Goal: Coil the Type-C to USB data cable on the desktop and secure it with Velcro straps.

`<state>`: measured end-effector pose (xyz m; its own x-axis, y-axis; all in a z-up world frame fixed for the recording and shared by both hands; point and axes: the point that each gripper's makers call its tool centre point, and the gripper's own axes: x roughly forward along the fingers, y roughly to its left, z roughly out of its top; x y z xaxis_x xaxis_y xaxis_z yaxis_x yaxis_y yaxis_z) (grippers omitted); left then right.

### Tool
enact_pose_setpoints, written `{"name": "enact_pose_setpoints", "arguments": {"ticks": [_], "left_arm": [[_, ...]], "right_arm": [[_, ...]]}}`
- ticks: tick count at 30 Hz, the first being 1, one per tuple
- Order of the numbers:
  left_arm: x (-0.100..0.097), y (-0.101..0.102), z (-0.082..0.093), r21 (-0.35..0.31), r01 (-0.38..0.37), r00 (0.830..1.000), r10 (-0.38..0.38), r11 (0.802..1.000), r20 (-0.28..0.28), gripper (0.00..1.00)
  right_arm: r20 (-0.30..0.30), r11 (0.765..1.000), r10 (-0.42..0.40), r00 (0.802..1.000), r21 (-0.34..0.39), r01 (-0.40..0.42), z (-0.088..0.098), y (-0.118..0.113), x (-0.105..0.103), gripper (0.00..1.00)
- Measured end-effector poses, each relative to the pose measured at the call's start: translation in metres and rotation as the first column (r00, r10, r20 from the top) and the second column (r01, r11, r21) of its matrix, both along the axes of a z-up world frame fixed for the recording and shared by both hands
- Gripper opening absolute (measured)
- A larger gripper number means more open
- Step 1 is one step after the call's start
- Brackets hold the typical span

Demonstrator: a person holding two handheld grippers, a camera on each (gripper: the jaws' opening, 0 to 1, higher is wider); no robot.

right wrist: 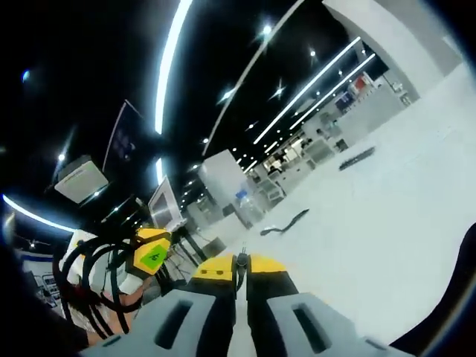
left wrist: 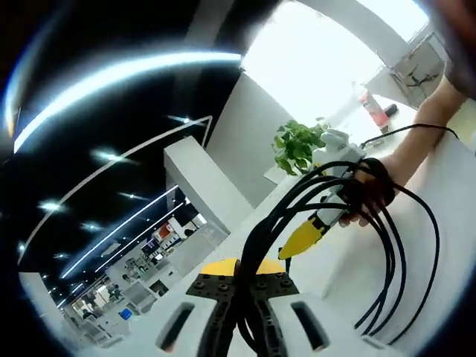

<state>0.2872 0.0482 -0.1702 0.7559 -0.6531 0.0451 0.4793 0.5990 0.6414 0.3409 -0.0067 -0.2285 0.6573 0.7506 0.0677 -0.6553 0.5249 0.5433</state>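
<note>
Black cable (left wrist: 256, 245) is what sits closest in the left gripper view, several strands bunched together and running down between the jaws of my left gripper (left wrist: 245, 301), which are clamping on that bundle. Beyond the bundle, the strands are fanning out into long loose loops over the white desktop (left wrist: 446, 223). Past the loops, my other hand (left wrist: 372, 195) is holding the right gripper (left wrist: 306, 236), its yellow tip pointing back toward the bundle, with strands crossing over the wrist.

Seen in the right gripper view, the right gripper (right wrist: 242, 277) is showing its jaws pressed together with nothing visible between them. Beside it the left gripper (right wrist: 152, 253) is carrying the dark loops. Farther out on the desktop, two small dark strips (right wrist: 286, 222) are lying well apart from the bundle; they may be the Velcro straps, though they are too small to tell.

My worry is that the loops are uneven and slack, so they may spring open or snag on my wrist before any strap is going around them.
</note>
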Motion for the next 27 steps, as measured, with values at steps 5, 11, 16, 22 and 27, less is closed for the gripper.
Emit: {"name": "enact_pose_setpoints", "arguments": {"ticks": [5,11,16,22,27], "left_arm": [[0.0,-0.001,-0.007,-0.001,0.009,1.0,-0.009,1.0,-0.029,0.04],[0.002,-0.002,-0.012,0.006,0.0,0.999,0.0,1.0,-0.041,0.04],[0.006,-0.001,-0.015,0.005,-0.018,0.999,0.018,1.0,-0.048,0.04],[0.01,0.003,-0.016,0.016,-0.052,0.998,0.052,0.999,-0.029,0.04],[0.012,0.006,-0.015,0.012,-0.074,0.997,0.074,0.997,-0.002,0.04]], "right_arm": [[0.037,0.999,-0.01,0.999,0.044,0.009,0.02,-0.007,-0.001,0.03],[0.08,0.996,0.0,0.997,0.091,-0.007,0.04,-0.008,-0.008,0.03],[0.108,0.993,0.016,0.994,0.116,-0.028,0.054,-0.005,-0.017,0.03],[0.135,0.988,0.032,0.99,0.146,-0.052,0.067,-0.004,-0.026,0.03],[0.153,0.985,0.049,0.987,0.157,-0.073,0.074,0.001,-0.034,0.03]]}}
